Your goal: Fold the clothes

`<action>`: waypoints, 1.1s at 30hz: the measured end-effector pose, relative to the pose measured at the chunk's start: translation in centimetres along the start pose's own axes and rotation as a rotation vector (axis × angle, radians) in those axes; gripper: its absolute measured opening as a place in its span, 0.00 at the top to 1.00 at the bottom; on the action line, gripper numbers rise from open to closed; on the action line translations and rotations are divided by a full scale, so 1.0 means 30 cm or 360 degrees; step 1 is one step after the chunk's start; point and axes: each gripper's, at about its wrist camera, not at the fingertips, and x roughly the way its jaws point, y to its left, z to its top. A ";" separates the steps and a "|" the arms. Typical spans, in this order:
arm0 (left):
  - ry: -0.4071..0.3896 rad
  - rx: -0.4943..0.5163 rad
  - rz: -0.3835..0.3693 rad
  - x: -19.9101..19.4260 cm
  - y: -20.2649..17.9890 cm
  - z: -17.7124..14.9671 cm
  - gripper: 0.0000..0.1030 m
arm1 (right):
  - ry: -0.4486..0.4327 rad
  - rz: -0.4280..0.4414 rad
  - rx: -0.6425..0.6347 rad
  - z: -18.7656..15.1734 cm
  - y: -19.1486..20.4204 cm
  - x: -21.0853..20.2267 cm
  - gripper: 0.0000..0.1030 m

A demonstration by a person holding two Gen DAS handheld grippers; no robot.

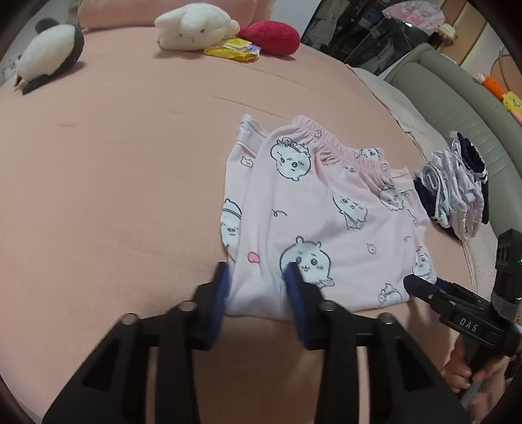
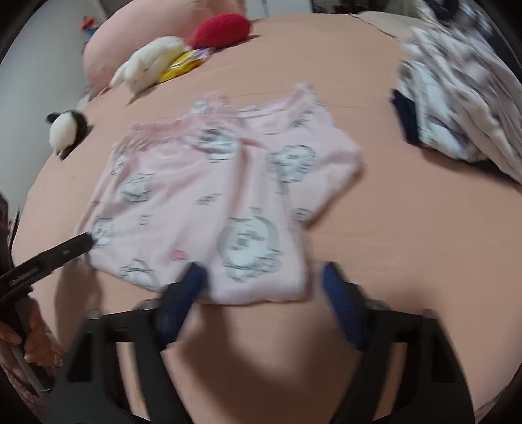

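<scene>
pink bed (image 1: 114, 163), plush toys (image 1: 195, 27) behind.

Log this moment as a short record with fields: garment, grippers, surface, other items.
garment: pink cartoon-print pyjama shorts, folded, lying flat
left gripper: open, fingers astride the shorts' near edge
right gripper: open, at the shorts' near edge
surface: pink bedsheet
other clothes: navy-and-white pile beside the shorts
far end: white plush, red plush, black-and-white plush
</scene>
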 end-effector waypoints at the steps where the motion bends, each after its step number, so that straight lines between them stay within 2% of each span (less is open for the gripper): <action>1: -0.0001 -0.0017 -0.0041 -0.005 0.010 0.007 0.83 | -0.0002 -0.0003 -0.0016 0.000 0.014 0.008 0.61; 3: 0.0004 -0.0023 -0.0076 -0.011 0.002 0.006 0.87 | 0.0005 0.0032 0.0019 0.007 0.006 0.011 0.77; 5: 0.0021 0.0017 -0.0050 -0.013 -0.012 0.006 0.89 | 0.0000 0.0116 0.0063 0.008 -0.015 -0.010 0.85; 11: 0.0016 0.0042 0.0001 -0.120 -0.079 -0.040 0.90 | -0.0039 0.0154 -0.0001 -0.035 0.000 -0.129 0.87; 15: 0.0071 -0.0041 -0.0051 -0.149 -0.083 -0.161 0.89 | -0.0042 0.0147 -0.0005 -0.108 -0.029 -0.177 0.87; 17: 0.0118 -0.0084 -0.0041 -0.130 -0.083 -0.232 0.86 | -0.0038 0.0137 0.0006 -0.156 -0.055 -0.192 0.86; 19: 0.0097 -0.0136 -0.0027 -0.145 -0.073 -0.281 0.84 | -0.0033 0.0127 0.0017 -0.204 -0.080 -0.208 0.85; 21: 0.0063 -0.0222 -0.0022 -0.183 -0.053 -0.304 0.76 | -0.0028 0.0118 0.0027 -0.252 -0.106 -0.223 0.84; 22: 0.0039 -0.0241 -0.0005 -0.203 -0.040 -0.310 0.69 | -0.0026 0.0113 0.0033 -0.275 -0.119 -0.231 0.82; 23: 0.0003 -0.0258 0.0012 -0.222 -0.028 -0.314 0.68 | -0.0023 0.0108 0.0038 -0.299 -0.131 -0.238 0.80; 24: -0.0035 -0.0276 0.0028 -0.241 -0.015 -0.317 0.68 | -0.0021 0.0103 0.0043 -0.323 -0.144 -0.246 0.77; 26: -0.0104 -0.0297 0.0015 -0.265 -0.004 -0.320 0.68 | -0.0040 0.0135 0.0100 -0.334 -0.179 -0.249 0.63; 29: -0.0149 -0.0289 -0.0042 -0.252 -0.026 -0.302 0.68 | -0.0069 0.0195 0.0188 -0.336 -0.213 -0.242 0.61; 31: -0.0122 -0.0278 -0.0113 -0.222 -0.047 -0.295 0.68 | -0.0087 0.0191 0.0195 -0.323 -0.195 -0.224 0.60; 32: -0.0091 -0.0259 -0.0112 -0.202 -0.062 -0.294 0.68 | -0.0095 0.0189 0.0198 -0.316 -0.187 -0.215 0.59; 33: -0.0053 -0.0211 0.0002 -0.181 -0.077 -0.294 0.68 | -0.0090 0.0151 0.0174 -0.310 -0.175 -0.204 0.59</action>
